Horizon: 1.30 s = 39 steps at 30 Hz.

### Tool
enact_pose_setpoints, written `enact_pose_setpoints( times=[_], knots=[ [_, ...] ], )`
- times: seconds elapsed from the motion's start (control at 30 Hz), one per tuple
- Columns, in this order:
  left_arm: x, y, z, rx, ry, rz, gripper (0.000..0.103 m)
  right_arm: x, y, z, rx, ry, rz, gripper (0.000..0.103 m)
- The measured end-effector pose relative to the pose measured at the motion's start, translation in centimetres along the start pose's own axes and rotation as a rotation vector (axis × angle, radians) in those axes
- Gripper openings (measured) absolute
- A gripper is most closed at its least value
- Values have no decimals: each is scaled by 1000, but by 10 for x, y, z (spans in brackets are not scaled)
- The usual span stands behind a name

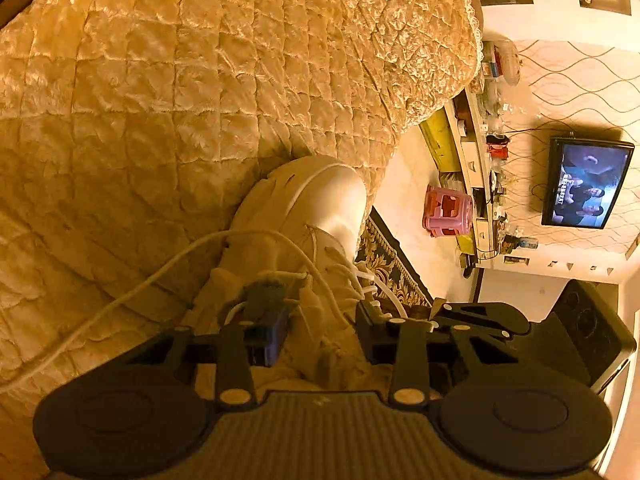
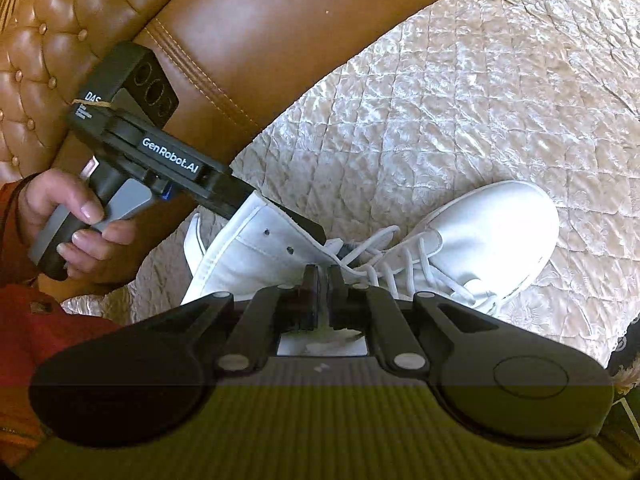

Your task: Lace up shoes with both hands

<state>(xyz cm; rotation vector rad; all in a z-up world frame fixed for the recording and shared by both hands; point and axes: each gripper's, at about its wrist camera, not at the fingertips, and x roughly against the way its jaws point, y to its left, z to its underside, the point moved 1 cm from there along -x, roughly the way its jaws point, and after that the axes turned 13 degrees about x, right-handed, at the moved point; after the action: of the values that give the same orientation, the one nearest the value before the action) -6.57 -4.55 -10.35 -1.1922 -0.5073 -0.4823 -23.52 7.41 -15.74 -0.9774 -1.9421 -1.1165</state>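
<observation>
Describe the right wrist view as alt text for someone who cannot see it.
A white shoe lies on a quilted cover, its laces partly threaded. The right gripper, jaws nearly shut, sits just over the laces. A hand holds the left gripper at the shoe's collar, with a brown leather headboard behind.

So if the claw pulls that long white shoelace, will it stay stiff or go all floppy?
Probably floppy: the thin white shoelace already droops in a loose curve across the quilted velvet bedspread. It looks light, so it should lift easily. It may slip, since it is thin and smooth-looking, and a pull could tug the white leather sneaker too.
</observation>
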Motion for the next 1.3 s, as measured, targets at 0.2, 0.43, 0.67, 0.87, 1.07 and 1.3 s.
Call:
enact_pose_setpoints(
  times=[0.2,0.43,0.67,0.87,1.07,1.3],
  knots=[
    [-1,3,5,8,-18,39,21,2,2,4,-5,-26,10,8],
    [4,-44,35,-348,-171,-150,0,5,3,10,-29,-67,17,9],
    [5,-82,78,-667,-291,-283,0,11,0,20,-95,-117,27,12],
    [3,-97,96,-794,-306,-319,0,15,-6,27,-170,-157,18,14],
    [-3,-105,116,-912,-316,-350,0,36,-22,47,-370,-259,-23,37],
    [-12,-108,122,-943,-307,-349,0,70,-10,45,-438,-388,-29,44]
  ],
)
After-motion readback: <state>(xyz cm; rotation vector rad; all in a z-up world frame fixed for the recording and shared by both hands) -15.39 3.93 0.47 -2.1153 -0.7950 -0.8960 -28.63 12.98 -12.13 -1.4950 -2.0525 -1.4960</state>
